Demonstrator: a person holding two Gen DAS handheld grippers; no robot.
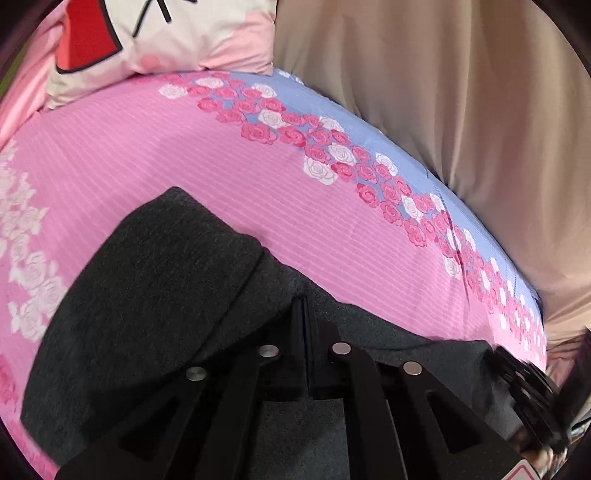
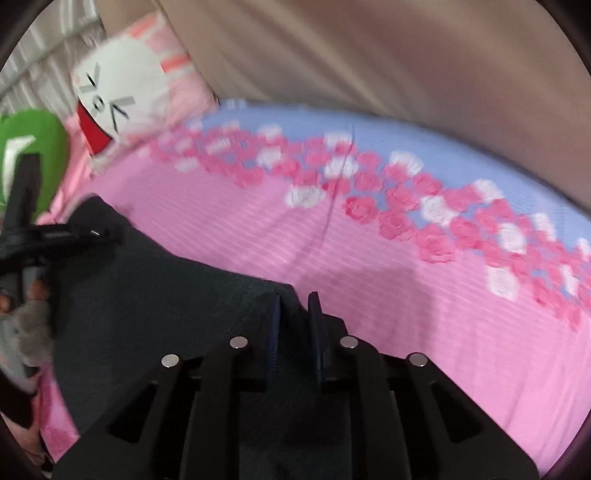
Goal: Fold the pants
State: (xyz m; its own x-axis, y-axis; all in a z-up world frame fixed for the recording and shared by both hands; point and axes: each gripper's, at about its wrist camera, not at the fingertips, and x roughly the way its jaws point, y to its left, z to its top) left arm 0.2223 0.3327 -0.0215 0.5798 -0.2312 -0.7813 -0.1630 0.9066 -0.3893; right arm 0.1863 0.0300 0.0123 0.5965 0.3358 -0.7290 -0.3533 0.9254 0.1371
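The left gripper (image 1: 305,301) was clenched on a fold of the dark grey pants (image 1: 147,280). The right gripper (image 2: 293,299) stood released, its fingers apart over the same pants (image 2: 155,295). The pants lay across the bed (image 1: 229,192) near its front edge, a cartoon pillow (image 2: 122,96) at the far left corner.

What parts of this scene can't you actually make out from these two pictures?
- Pants: in both views the near part is hidden under each tool and cut off by the bottom edge.
- Left tool: fingers together; whether cloth is pinched is hidden.
- Right tool: slightly apart; the motion-blurred right view hides any grip.
- Pillow: cut off by the left view's top edge.
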